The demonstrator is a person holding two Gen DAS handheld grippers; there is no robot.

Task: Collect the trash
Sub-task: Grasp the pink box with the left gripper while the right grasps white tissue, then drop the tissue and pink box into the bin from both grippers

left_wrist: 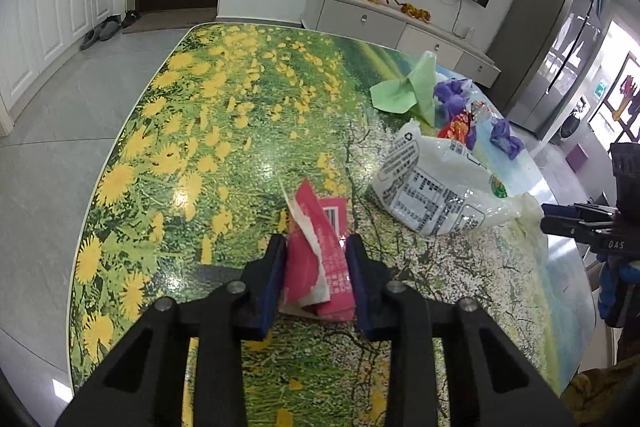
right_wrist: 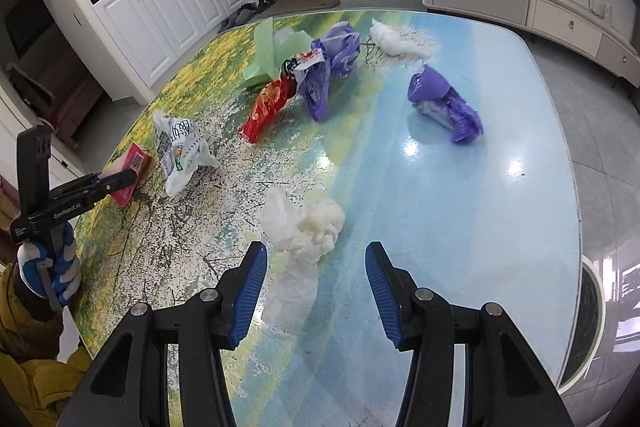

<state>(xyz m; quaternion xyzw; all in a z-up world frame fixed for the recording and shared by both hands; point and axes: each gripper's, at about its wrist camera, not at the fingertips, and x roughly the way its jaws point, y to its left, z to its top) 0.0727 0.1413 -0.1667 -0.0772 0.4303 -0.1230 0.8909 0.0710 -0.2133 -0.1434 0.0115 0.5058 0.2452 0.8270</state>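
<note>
- Bench [right_wrist: 500, 131]: glossy top printed with a landscape, yellow flowers on green at one end, white blossom in the middle, blue at the other
- Left tool [left_wrist: 316, 263]: blue pads pressed against both sides of a torn pink carton [left_wrist: 320, 259], which rests on the bench over the flower print; a barcode panel shows on the carton's upper face; the tool's side reads "GenRobot.AI" in the right wrist view
- Right tool [right_wrist: 316, 287]: jaws apart, nothing gripped; it hangs over a crumpled white plastic bag [right_wrist: 300, 239] lying on the bench, whose lower end sits between the pads without touching either
- White printed packet [left_wrist: 432, 183]: just beside the pink carton, bearing a recycling mark, a black table of small print too fine to read and a green and orange logo
- Red snack wrapper [right_wrist: 268, 103]: near the bench's middle, print illegible, its upper end against a purple bag [right_wrist: 328, 71]
- Green bag [right_wrist: 264, 55]: beside the red wrapper, toward the far edge
- Second purple bag [right_wrist: 444, 103]: alone on the blue part, apart from the cluster
- White wad [right_wrist: 396, 41]: near the far edge, beyond the purple bags
- Gloved hand [right_wrist: 50, 263]: blue and white glove around the left tool's handle, yellow sleeve below
</note>
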